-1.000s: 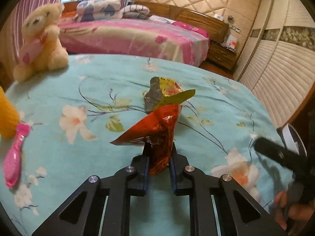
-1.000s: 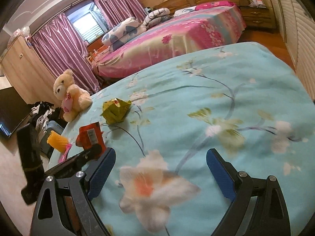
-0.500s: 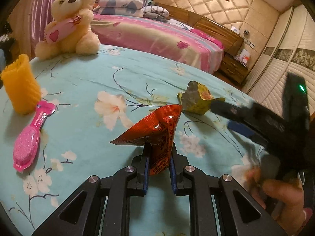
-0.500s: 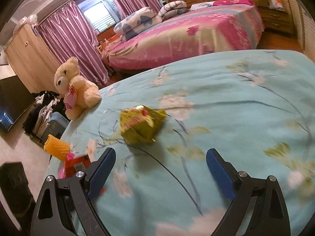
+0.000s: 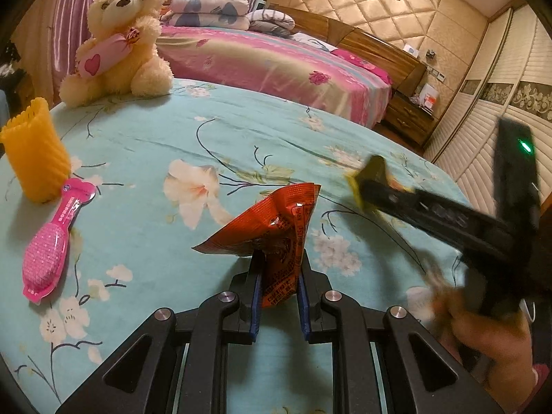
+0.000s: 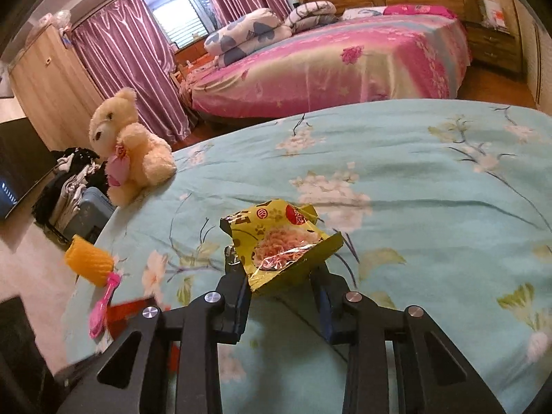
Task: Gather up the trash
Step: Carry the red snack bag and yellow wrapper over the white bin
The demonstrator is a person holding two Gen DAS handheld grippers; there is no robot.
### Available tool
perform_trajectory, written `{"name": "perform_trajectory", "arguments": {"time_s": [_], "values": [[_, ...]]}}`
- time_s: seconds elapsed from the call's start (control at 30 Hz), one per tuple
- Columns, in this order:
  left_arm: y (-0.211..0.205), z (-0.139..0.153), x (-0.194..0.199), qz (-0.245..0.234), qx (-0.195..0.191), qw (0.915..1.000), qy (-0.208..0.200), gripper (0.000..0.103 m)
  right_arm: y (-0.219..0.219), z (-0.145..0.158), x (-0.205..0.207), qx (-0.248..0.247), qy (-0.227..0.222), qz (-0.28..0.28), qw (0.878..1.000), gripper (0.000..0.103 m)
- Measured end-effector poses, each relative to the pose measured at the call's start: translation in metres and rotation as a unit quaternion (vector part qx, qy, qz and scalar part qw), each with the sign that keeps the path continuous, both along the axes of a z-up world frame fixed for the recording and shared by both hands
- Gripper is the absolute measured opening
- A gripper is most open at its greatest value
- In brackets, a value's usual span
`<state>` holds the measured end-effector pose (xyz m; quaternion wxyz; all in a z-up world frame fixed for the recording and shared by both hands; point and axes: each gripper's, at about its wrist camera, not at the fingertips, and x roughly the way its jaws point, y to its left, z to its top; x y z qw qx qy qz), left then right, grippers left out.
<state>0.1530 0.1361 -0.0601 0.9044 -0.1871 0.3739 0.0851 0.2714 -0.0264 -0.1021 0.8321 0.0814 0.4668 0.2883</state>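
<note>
Left wrist view
- Red wrapper (image 5: pixel 276 238): crumpled foil snack packet, standing up between the blue pads of the left gripper (image 5: pixel 277 305); white print runs down its side, too small to read beyond scattered characters.
- Left gripper state: clenched on the lower end of the red wrapper, both pads pressing it.
- Yellow wrapper (image 5: pixel 374 172): blurred, at the tip of the right gripper (image 5: pixel 371 193), over the right part of the bedspread (image 5: pixel 241 138); no writing legible here.
- Person's hand (image 5: pixel 483 341): at the lower right, holding the right gripper's handle; a green light glows on the upright black part.
- Pink hairbrush (image 5: pixel 51 245): lying near the left edge of the bedspread; white lettering on its handle is unreadable.
- Orange ribbed cup (image 5: pixel 34 155): upright just beside the hairbrush handle, at the left edge.
- Teddy bear (image 5: pixel 120 41): seated at the far left corner, holding a pink cushion with a heart on it.

Right wrist view
- Yellow wrapper (image 6: pixel 279 248): crumpled, printed with a red round logo, paw marks and a food photo; characters too small to read.
- Position: between the right gripper's (image 6: pixel 281 296) pads, its lower edge at the fingertips, near the middle of the bedspread (image 6: pixel 431 189).
- Right gripper state: jaws closing, both pads against the yellow wrapper's sides.
- Red wrapper (image 6: pixel 127 312): partly seen at the lower left, by the hairbrush (image 6: pixel 101 305).
</note>
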Motion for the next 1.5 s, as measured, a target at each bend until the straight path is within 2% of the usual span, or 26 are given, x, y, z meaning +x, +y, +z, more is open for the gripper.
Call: {"name": "perform_trajectory", "arguments": {"time_s": [0.2, 0.5, 0.8, 1.0, 1.5], "values": [[-0.015, 0.006, -0.003, -0.017, 0.019, 0.9997, -0.004, 0.016, -0.045, 0.009, -0.026, 0.019, -0.005, -0.029, 0.999, 0.032], [-0.065, 0.002, -0.005, -0.08, -0.021, 0.9966, 0.002, 0.016, -0.131, 0.018, -0.059, 0.034, -0.009, -0.096, 0.995, 0.032], [-0.113, 0.01, 0.005, -0.149, -0.03, 0.9884, -0.003, 0.016, -0.202, 0.031, -0.082, 0.027, -0.027, -0.163, 0.986, 0.032], [-0.149, 0.025, 0.013, -0.198, -0.023, 0.9798, -0.017, 0.016, -0.231, 0.044, -0.095, 0.029, -0.04, -0.188, 0.981, 0.032], [-0.215, 0.025, 0.039, -0.268, -0.005, 0.9631, -0.017, 0.016, -0.281, 0.054, -0.124, 0.017, -0.048, -0.231, 0.972, 0.032]]}}
